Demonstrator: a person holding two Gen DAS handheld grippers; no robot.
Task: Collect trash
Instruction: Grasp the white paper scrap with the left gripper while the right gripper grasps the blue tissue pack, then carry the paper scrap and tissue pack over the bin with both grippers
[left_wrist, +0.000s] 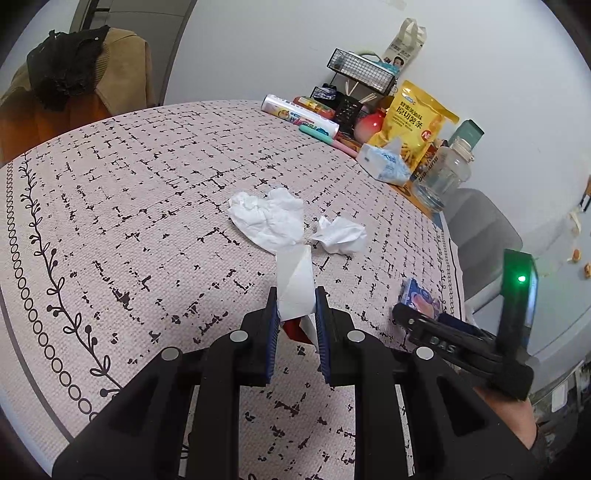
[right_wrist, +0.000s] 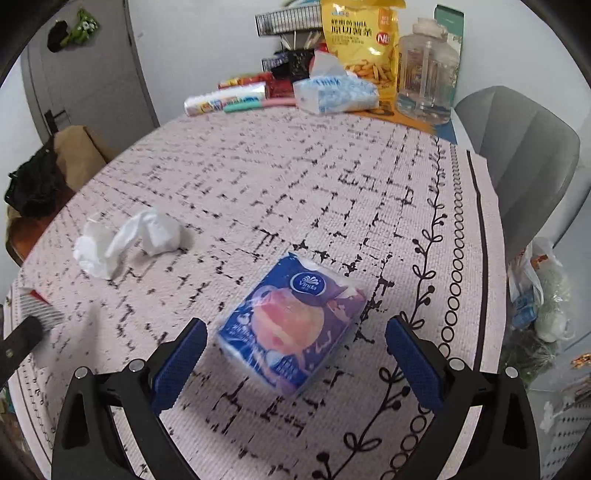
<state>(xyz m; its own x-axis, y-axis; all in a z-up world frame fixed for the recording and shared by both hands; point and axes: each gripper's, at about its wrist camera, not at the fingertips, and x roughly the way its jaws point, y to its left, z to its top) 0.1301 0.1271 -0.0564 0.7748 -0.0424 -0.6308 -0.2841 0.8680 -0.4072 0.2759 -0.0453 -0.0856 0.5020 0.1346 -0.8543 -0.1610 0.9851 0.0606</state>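
Left tool (left_wrist: 295, 295) clenched on white folded paper (left_wrist: 295, 284); right tool (right_wrist: 295, 332) spread wide around blue tissue pack (right_wrist: 291, 325) on worktop (right_wrist: 258, 177), lower centre.

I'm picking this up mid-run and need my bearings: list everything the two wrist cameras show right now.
crumpled tissues: two, white, mid-table, apart
folded paper piece: one, white with some red, clamped in left gripper
pocket tissue pack: one, blue and purple, near table edge, between the open right jaws, not gripped
soft tissue pack: one, white-blue, far side
snack bag: one, yellow, far side
clear jug: one, beside the snack bag
wire rack: one, black, by the wall
tablecloth: one, pinkish with black marks
grey chair: one, beyond the table edge
left gripper: shut on the paper
right gripper: open
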